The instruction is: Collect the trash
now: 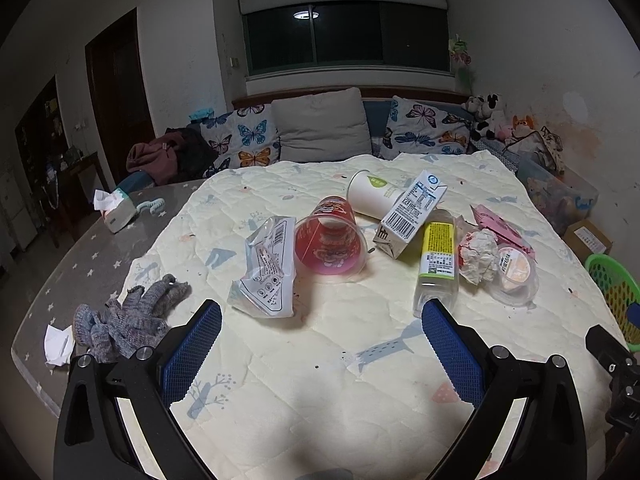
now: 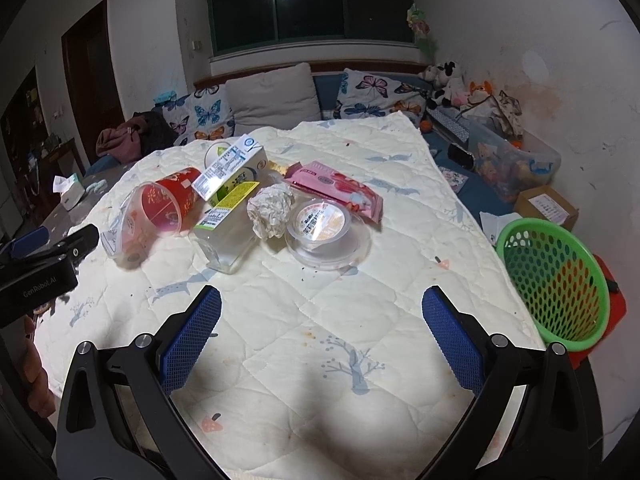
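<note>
Trash lies in a cluster on the cream quilted table cover [image 1: 320, 360]: a clear plastic wrapper [image 1: 266, 268], a red plastic cup [image 1: 330, 240] on its side, a white paper cup [image 1: 370, 194], a milk carton [image 1: 412, 214], a clear bottle with a yellow label [image 1: 438, 264], a crumpled paper ball [image 2: 270, 210], a clear lidded tub [image 2: 324, 226] and a pink packet [image 2: 336, 188]. My left gripper [image 1: 322, 320] is open and empty, short of the wrapper and bottle. My right gripper [image 2: 322, 312] is open and empty, short of the tub. A green basket [image 2: 556, 280] stands off the table's right edge.
Grey knit gloves [image 1: 128, 320] and a paper scrap [image 1: 58, 344] lie at the table's left. A tissue box [image 1: 118, 210] sits far left. A sofa with cushions [image 1: 320, 128] stands behind the table. A plastic bin [image 2: 516, 160] and a cardboard box [image 2: 548, 206] stand at the right.
</note>
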